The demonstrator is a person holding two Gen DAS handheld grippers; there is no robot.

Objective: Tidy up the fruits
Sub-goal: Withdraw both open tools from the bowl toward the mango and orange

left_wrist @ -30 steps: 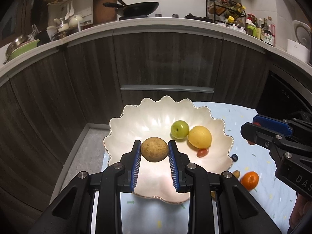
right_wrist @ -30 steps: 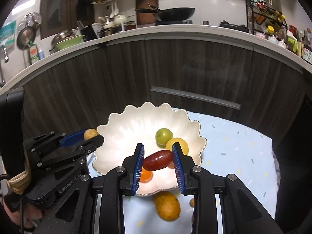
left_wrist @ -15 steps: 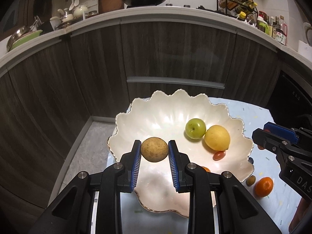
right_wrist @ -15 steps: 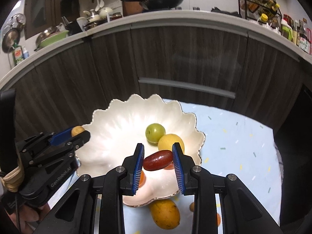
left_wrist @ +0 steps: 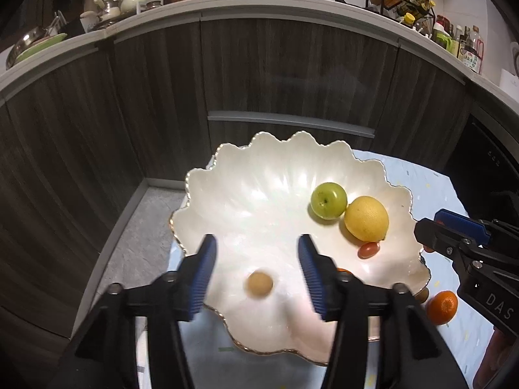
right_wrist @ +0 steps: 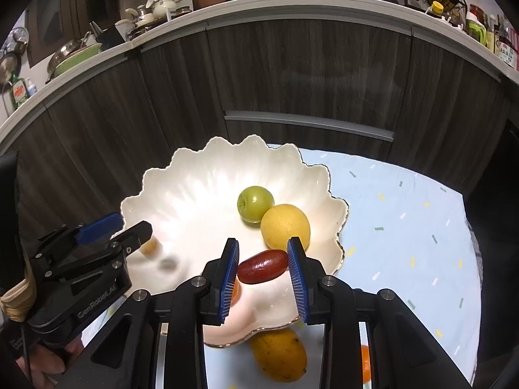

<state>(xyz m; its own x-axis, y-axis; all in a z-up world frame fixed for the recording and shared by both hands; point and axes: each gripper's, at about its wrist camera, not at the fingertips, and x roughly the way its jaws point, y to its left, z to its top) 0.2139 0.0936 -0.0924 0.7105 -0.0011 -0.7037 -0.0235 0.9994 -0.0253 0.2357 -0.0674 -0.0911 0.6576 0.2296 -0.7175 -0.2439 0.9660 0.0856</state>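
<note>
Small brown fruit [left_wrist: 259, 284] blurred, over near part of white scalloped bowl [left_wrist: 259, 168], between wide-spread jaws of left gripper [left_wrist: 258, 278]. Right gripper [right_wrist: 262, 267] clamps dark red date [right_wrist: 262, 266] above bowl's near rim. Green apple [right_wrist: 255, 203] touches lemon [right_wrist: 285, 227] inside bowl.

Lettering "DAS", cut off at the frame edge, is borne by the right gripper [left_wrist: 454, 230]; "GenRobot.AI" is printed on the left gripper [right_wrist: 123, 227].

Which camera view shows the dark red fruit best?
The right wrist view: the dark red fruit sits unobstructed between the right hand-held gripper pads, above the white bowl. In the left wrist view it is almost entirely hidden behind that gripper's fingers.
</note>
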